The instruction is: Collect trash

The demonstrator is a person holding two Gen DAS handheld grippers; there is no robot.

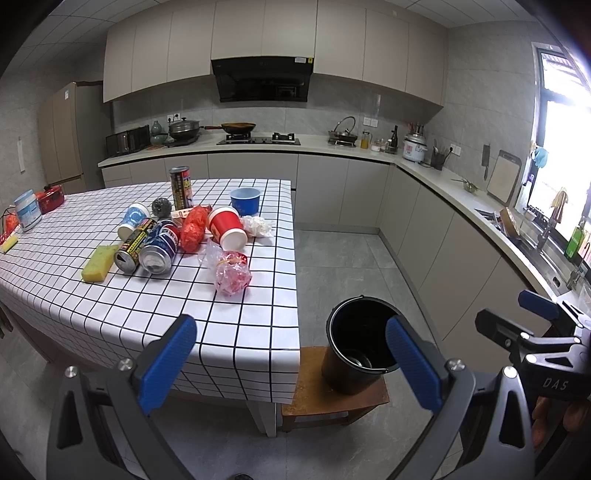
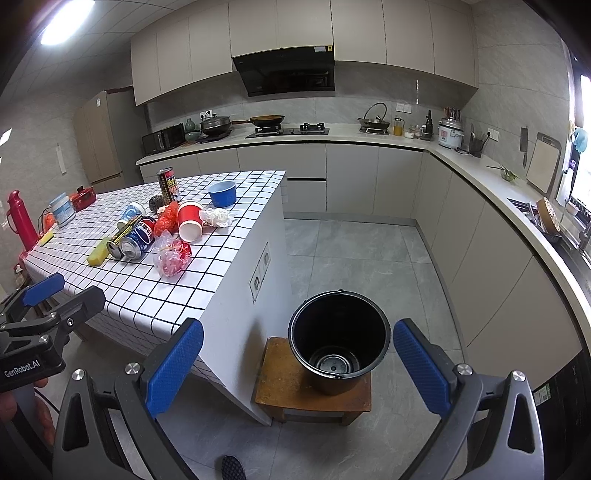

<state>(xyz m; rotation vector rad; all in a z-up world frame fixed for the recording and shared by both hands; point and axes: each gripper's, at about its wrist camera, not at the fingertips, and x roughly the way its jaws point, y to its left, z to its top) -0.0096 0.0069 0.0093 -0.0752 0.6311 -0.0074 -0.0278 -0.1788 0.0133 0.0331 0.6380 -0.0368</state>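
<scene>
Both grippers gape; black bucket (image 2: 339, 334) holds nothing.

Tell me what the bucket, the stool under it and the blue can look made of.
Bucket: likely black plastic, smooth and slightly glossy, with a thin wire handle at the rim. Stool: wood, brown and worn matte. Blue can: metal, going by its shiny silver pull-tab end.

Sharp, fisheye-bent pictures; blown-out window (image 1: 565, 147) daylight and ceiling light (image 2: 66, 22) glare.
</scene>
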